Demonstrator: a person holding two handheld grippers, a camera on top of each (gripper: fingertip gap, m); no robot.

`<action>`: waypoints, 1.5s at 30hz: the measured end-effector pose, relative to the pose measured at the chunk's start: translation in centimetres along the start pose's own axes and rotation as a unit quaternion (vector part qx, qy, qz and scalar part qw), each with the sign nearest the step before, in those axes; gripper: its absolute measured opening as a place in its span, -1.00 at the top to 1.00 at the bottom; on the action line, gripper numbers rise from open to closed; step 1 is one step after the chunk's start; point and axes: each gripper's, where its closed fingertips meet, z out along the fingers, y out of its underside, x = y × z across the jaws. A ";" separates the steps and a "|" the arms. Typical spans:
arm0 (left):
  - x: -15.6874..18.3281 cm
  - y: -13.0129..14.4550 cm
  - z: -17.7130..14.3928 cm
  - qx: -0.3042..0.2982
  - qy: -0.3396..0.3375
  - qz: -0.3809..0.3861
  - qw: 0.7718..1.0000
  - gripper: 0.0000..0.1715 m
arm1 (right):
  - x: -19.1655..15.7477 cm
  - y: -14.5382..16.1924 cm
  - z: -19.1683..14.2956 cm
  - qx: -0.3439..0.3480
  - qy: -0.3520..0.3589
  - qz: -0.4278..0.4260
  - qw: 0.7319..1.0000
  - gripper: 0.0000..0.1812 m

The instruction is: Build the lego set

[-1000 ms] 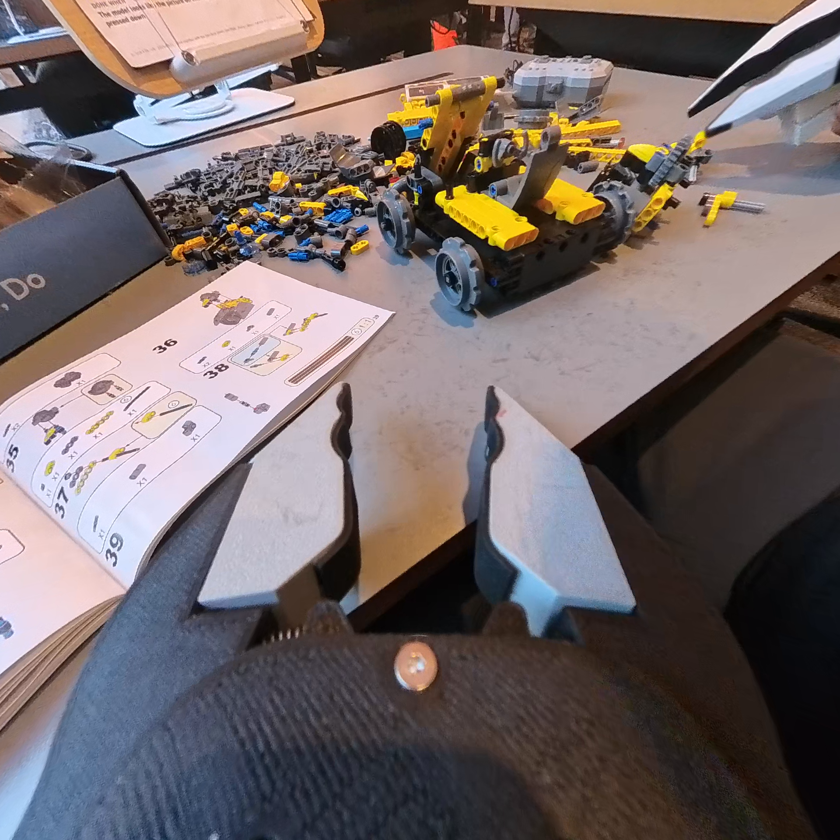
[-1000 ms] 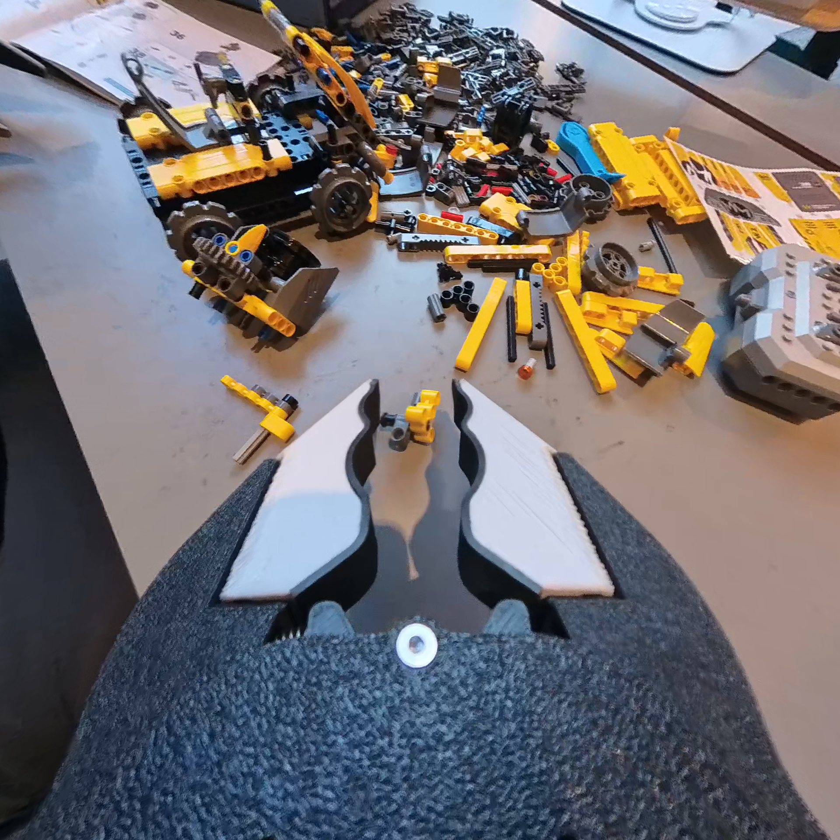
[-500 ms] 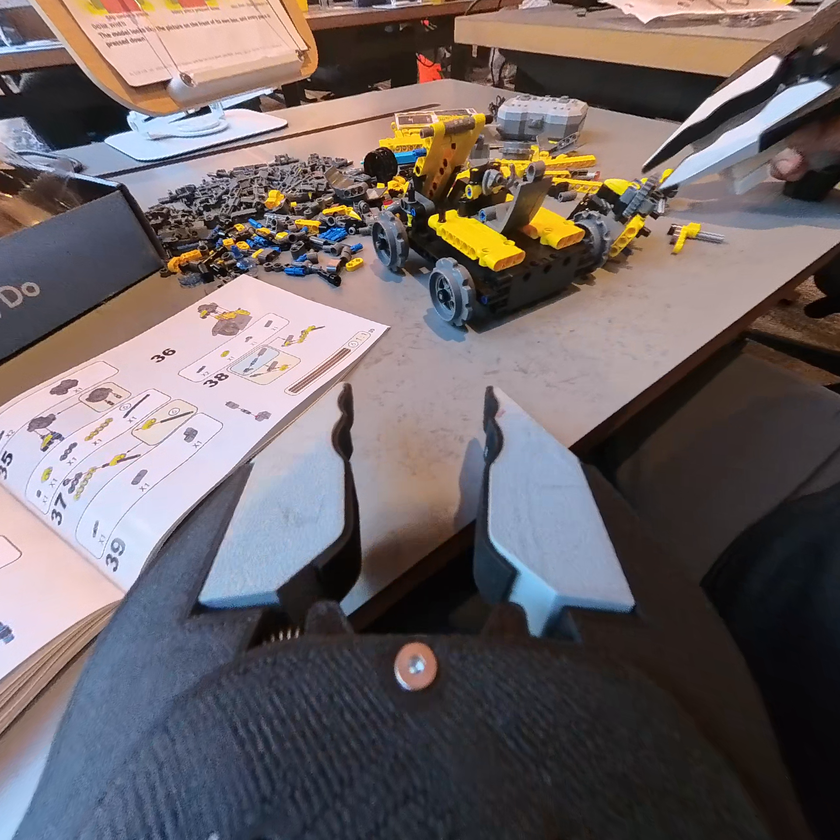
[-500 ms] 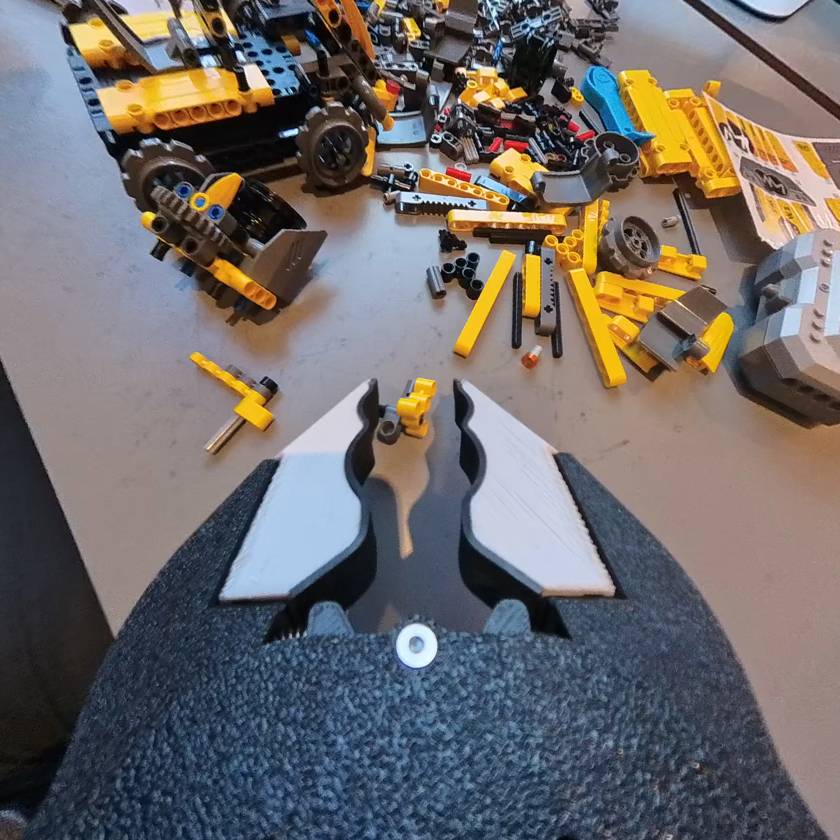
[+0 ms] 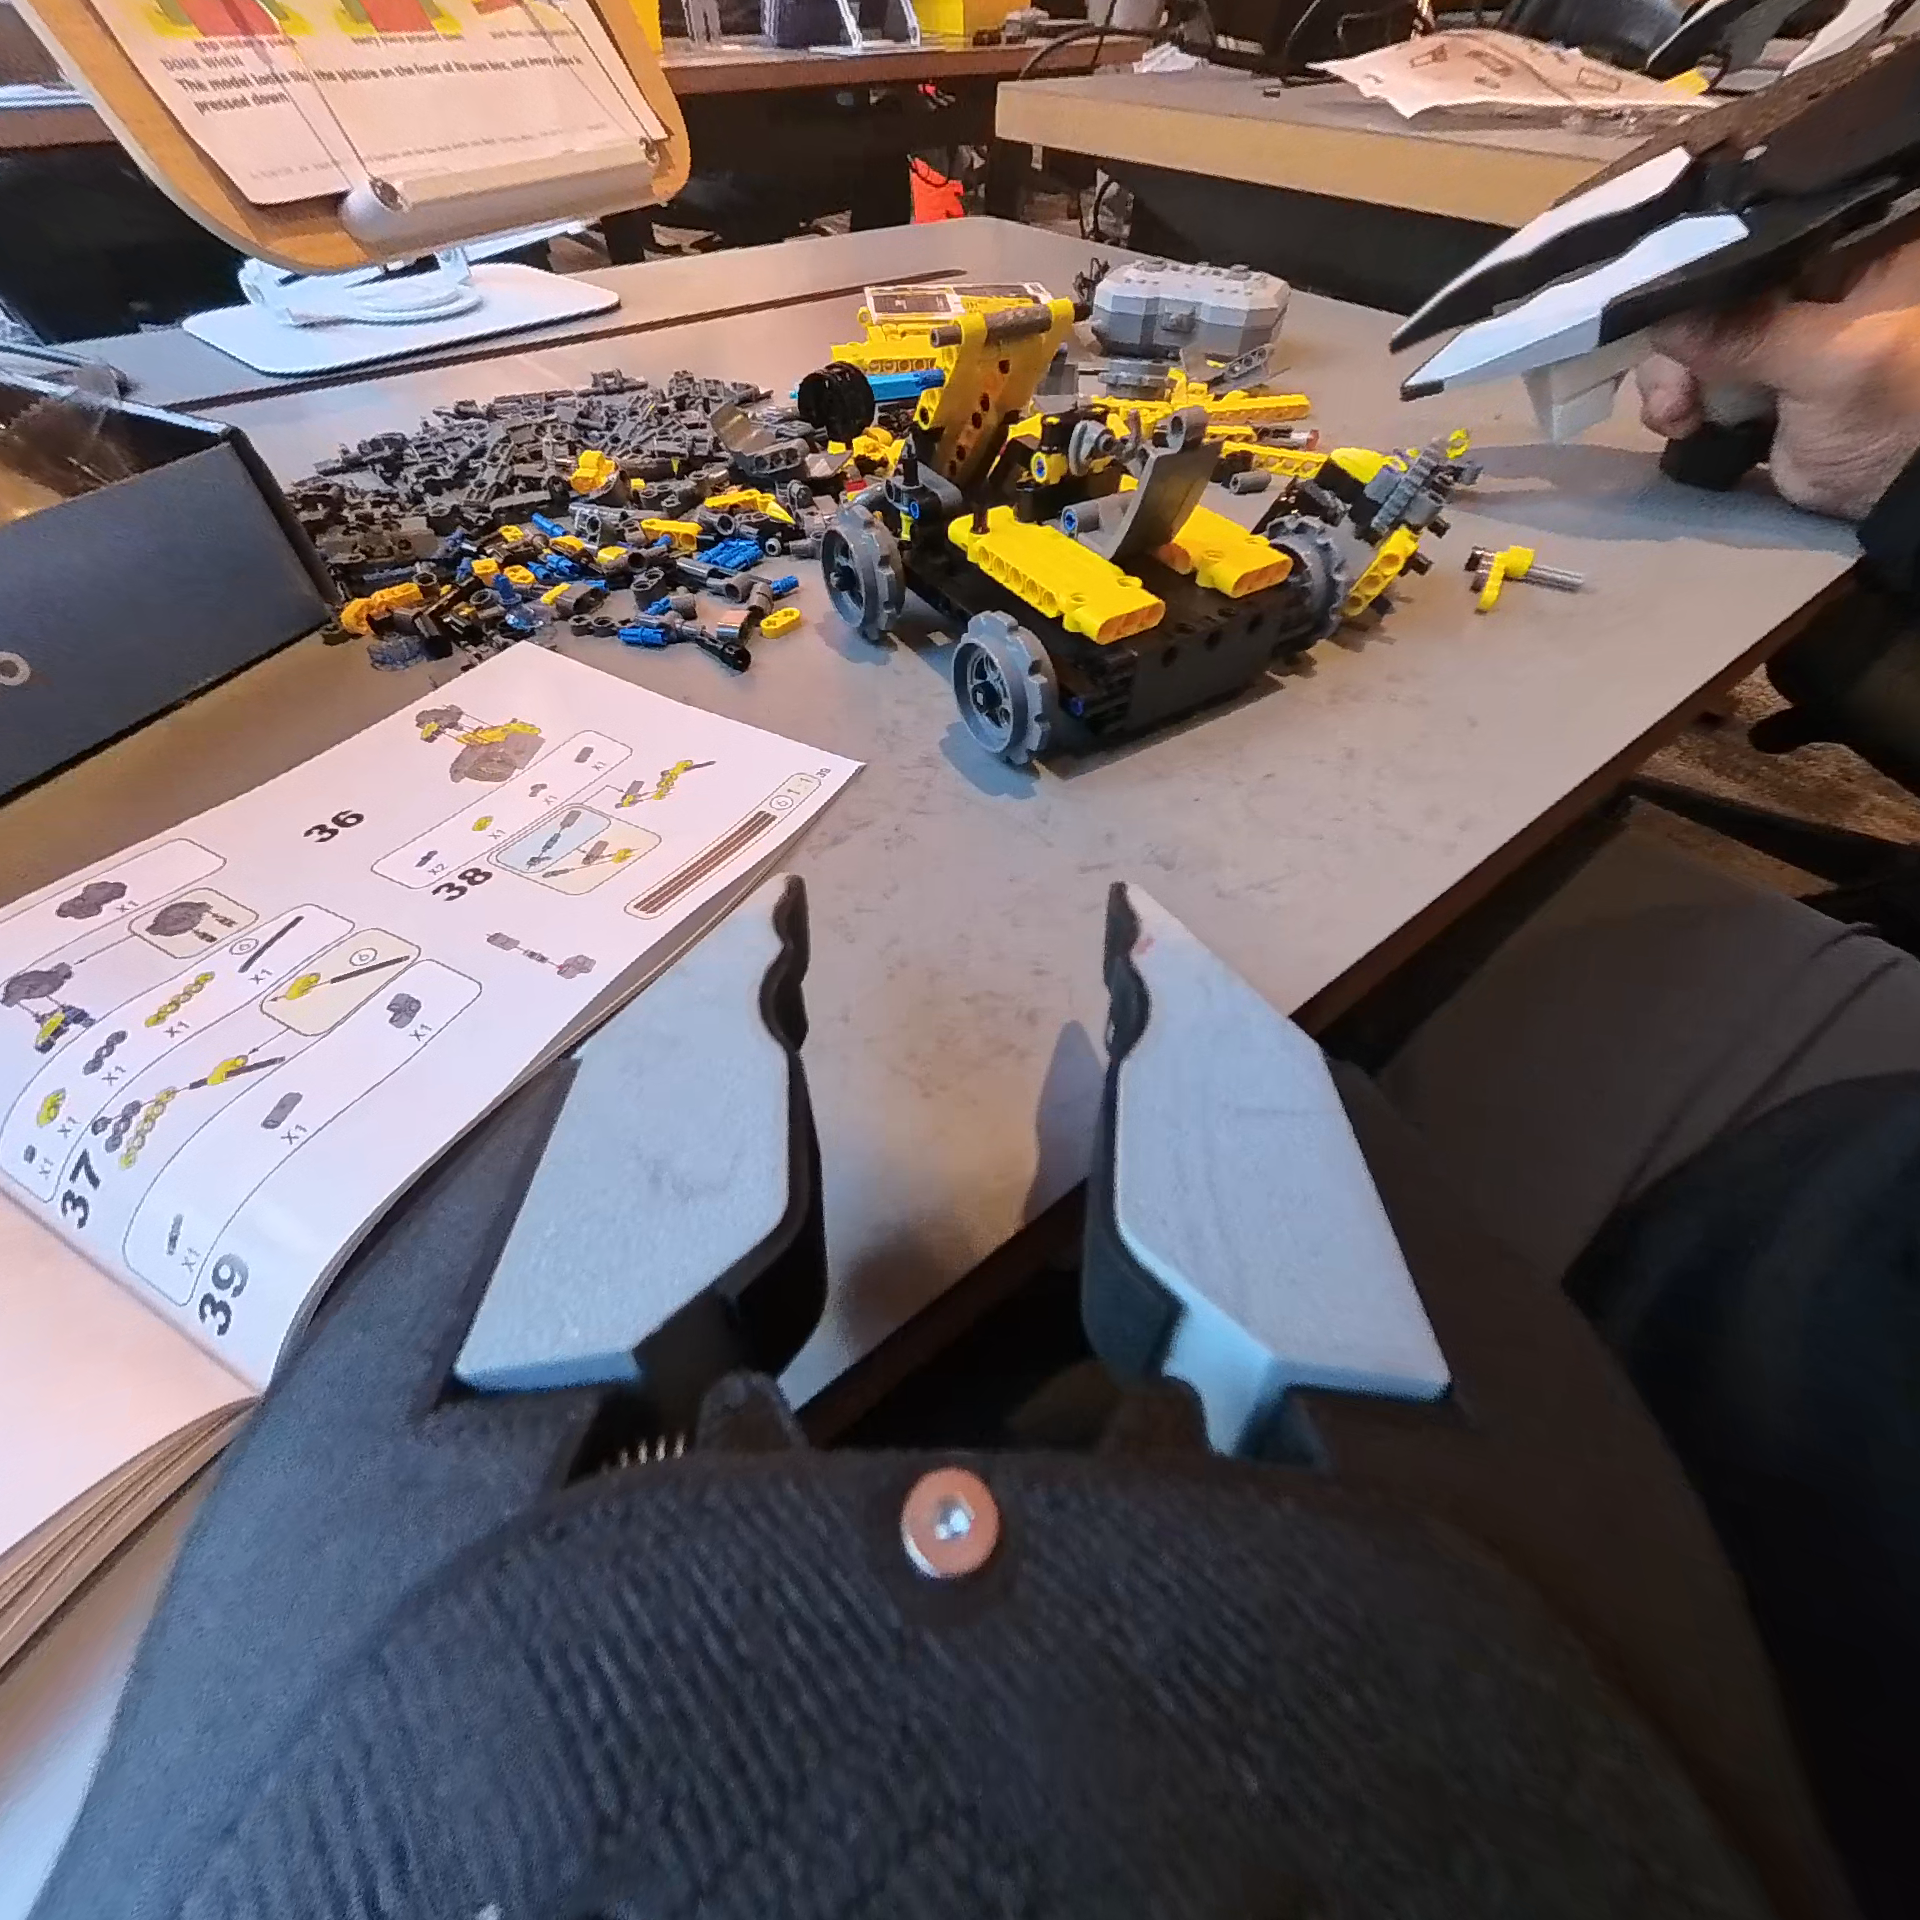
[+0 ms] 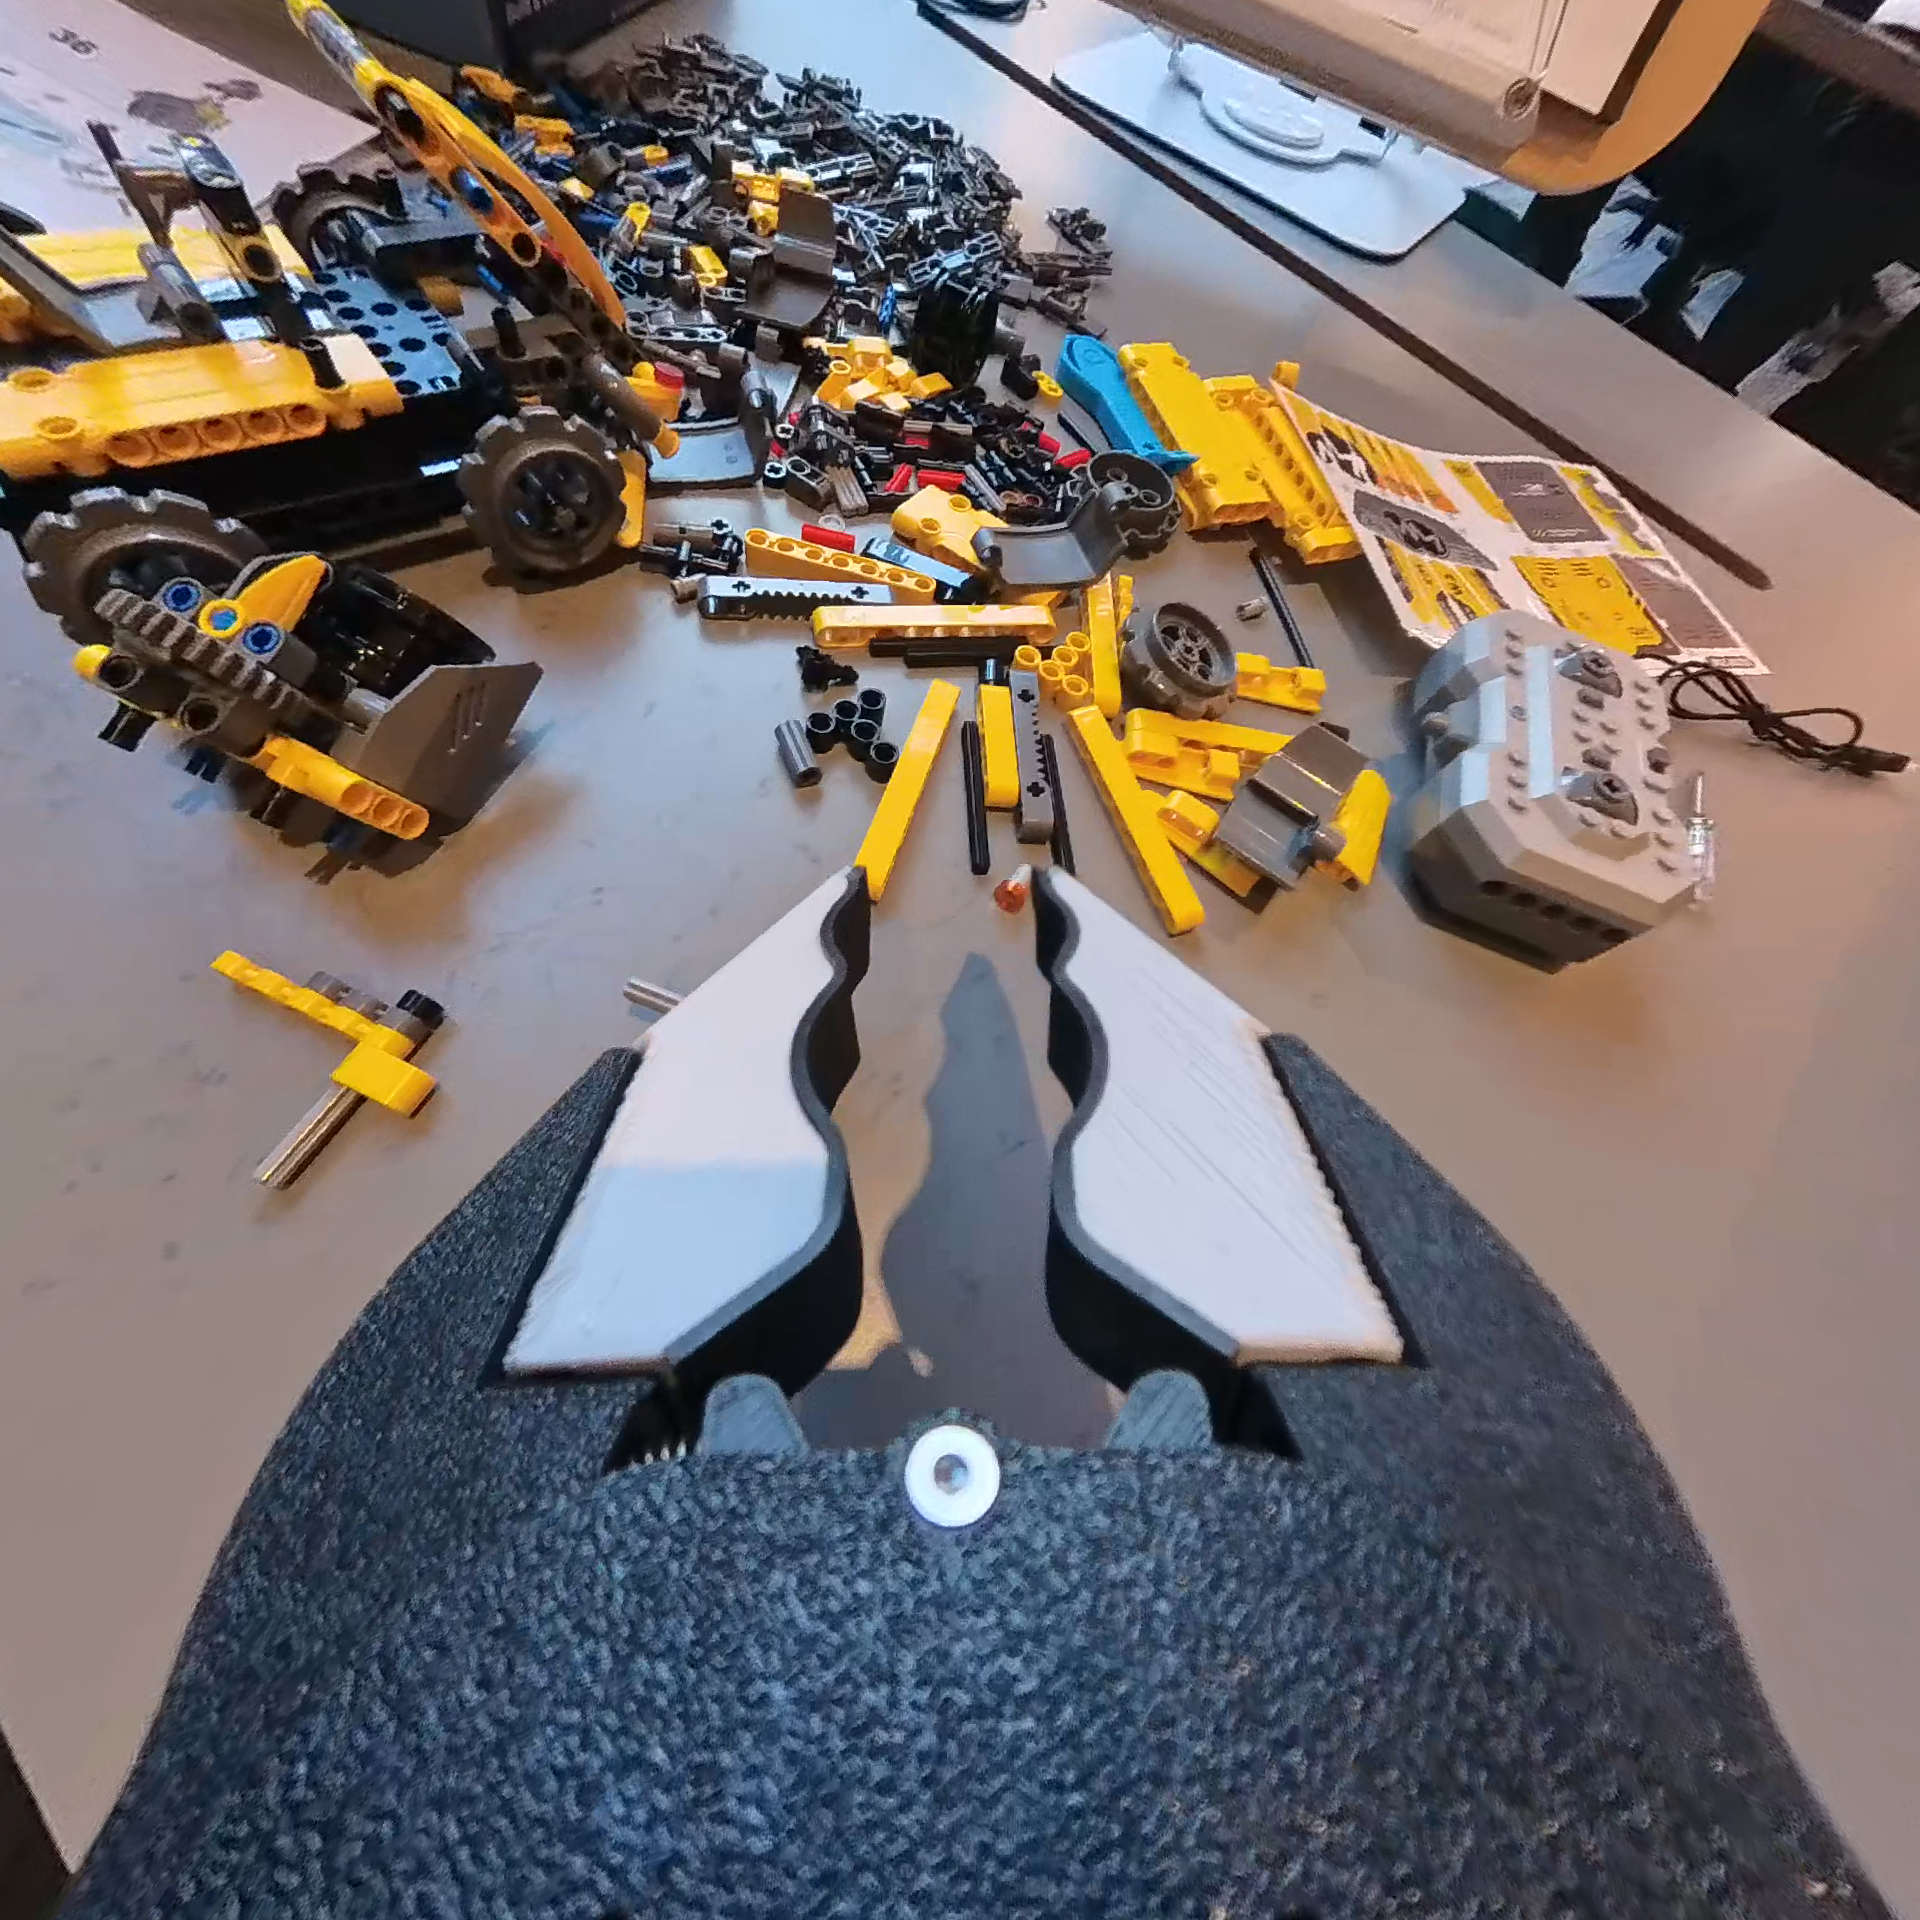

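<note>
My left gripper [image 5: 951,914] is open and empty, low over the grey table [image 5: 1299,831] near its front edge, beside an open instruction booklet [image 5: 364,935]. My right gripper [image 6: 951,894] is open and empty just above the table; it also shows in the left wrist view [image 5: 1507,312], held by a hand. Its tips are by a small orange pin [image 6: 1013,891] and the end of a long yellow beam [image 6: 909,784]. A grey stub [image 6: 649,992] peeks out beside its left finger. A part-built yellow and black vehicle [image 6: 260,416] stands to the left and shows in the left wrist view [image 5: 1081,582].
A yellow crank piece on a grey axle [image 6: 343,1049] lies left of the right gripper. A small geared sub-assembly with a grey scoop [image 6: 291,707], loose beams, a grey block [image 6: 1538,790], a sticker sheet [image 6: 1507,551] and a parts pile [image 6: 831,208] lie ahead. A black box [image 5: 125,582] stands left. The left gripper's tips are roughly 35 centimetres from the right gripper's. The grey block [image 6: 1538,790] is about 15 centimetres from my right fingertips.
My right gripper has moved forward over the small yellow and grey piece that lay between its tips; that piece is now out of sight. My left gripper has barely moved.
</note>
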 end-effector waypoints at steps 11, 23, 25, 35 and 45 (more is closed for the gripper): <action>0.8 -0.2 0.0 0.003 0.013 0.010 1.000 0.36 | 1.3 -1.9 -1.3 0.069 0.048 -0.004 0.996 0.53; 2.4 -1.7 1.1 0.023 0.051 0.009 0.998 0.31 | 2.7 -2.0 -2.4 0.069 0.129 -0.045 0.988 0.99; 2.6 -1.8 1.4 0.020 0.053 0.017 0.998 0.28 | 4.1 -1.8 -3.0 0.055 0.195 -0.060 0.977 1.00; 3.7 -2.7 2.7 0.023 0.016 0.123 0.992 0.85 | 3.8 -1.1 -3.2 0.029 0.235 -0.109 0.965 1.00; 3.6 -2.6 4.2 0.014 0.009 0.117 0.993 1.00 | 3.1 -2.3 -3.7 0.075 0.210 -0.104 0.969 0.98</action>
